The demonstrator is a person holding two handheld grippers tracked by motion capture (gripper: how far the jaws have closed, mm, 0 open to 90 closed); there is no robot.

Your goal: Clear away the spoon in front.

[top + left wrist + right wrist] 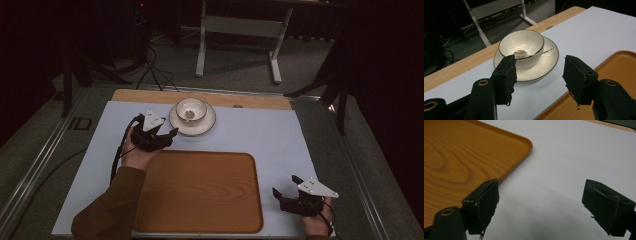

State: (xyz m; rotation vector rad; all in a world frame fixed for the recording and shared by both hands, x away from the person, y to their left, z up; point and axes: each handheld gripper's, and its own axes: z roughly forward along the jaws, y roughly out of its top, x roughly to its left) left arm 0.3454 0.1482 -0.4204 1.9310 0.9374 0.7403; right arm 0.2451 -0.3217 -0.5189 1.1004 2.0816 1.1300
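Approach step judged in hand: left tongs point(159, 134), jaws apart and empty, are held just short of the bowl point(190, 110) on its saucer point(206, 123) near the tabletop's far edge; right tongs point(286, 188), apart, idle beside the tray point(200, 192); next, closing on the saucer rim is called for.

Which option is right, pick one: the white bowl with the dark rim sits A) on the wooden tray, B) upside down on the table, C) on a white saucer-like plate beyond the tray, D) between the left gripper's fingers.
C: the white dark-rimmed bowl stands upright on a white plate, apart from the wooden tray; the left gripper is open short of it.
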